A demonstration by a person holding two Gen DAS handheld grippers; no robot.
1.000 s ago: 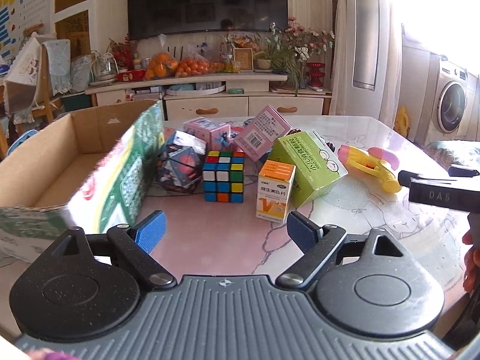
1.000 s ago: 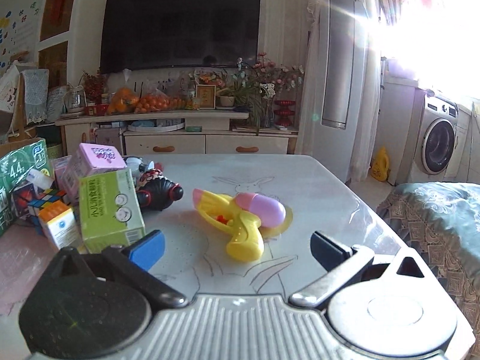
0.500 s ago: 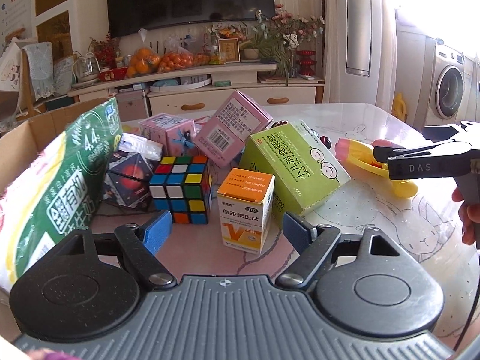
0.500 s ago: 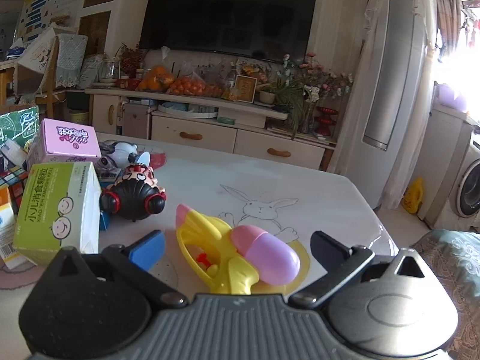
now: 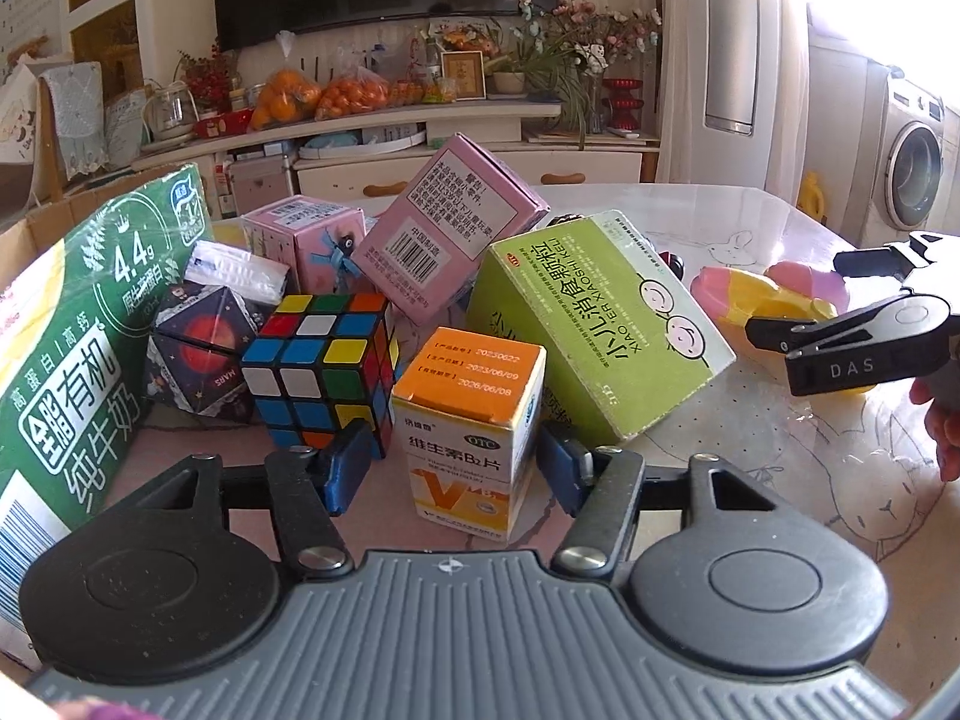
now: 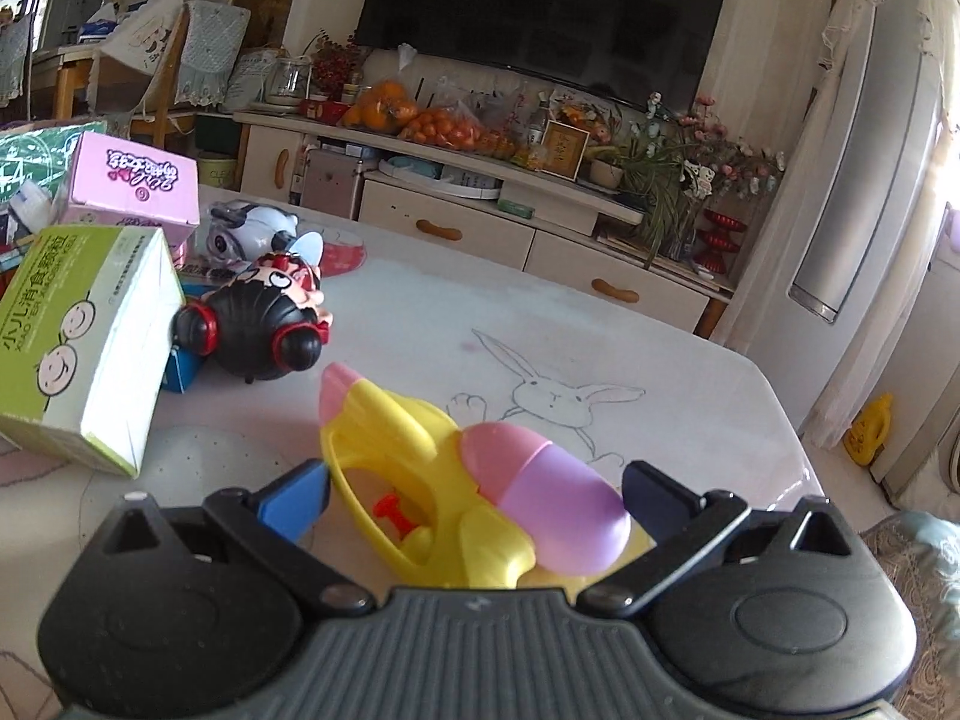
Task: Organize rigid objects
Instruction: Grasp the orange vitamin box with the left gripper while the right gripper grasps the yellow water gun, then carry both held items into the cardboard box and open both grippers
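My left gripper (image 5: 453,462) is open, its blue pads either side of a small orange-and-white medicine box (image 5: 471,438) that stands upright on the table; the pads stand a little apart from it. A Rubik's cube (image 5: 321,369), a green medicine box (image 5: 594,324) and pink boxes (image 5: 450,228) lie behind. My right gripper (image 6: 474,492) is open around a yellow, pink and purple toy water gun (image 6: 456,480) that lies on the table. It also shows in the left wrist view (image 5: 864,324) over the gun (image 5: 750,294).
A green milk carton box (image 5: 66,360) stands at the left. A dark printed cube (image 5: 198,348) lies by the Rubik's cube. A black-haired doll toy (image 6: 264,330), a white toy (image 6: 252,234) and the green box (image 6: 84,336) lie left of the gun. The table edge (image 6: 798,456) runs at the right.
My left gripper has moved forward until the orange box sits between its pads. My right gripper has moved forward and down until the toy gun sits between its fingers.
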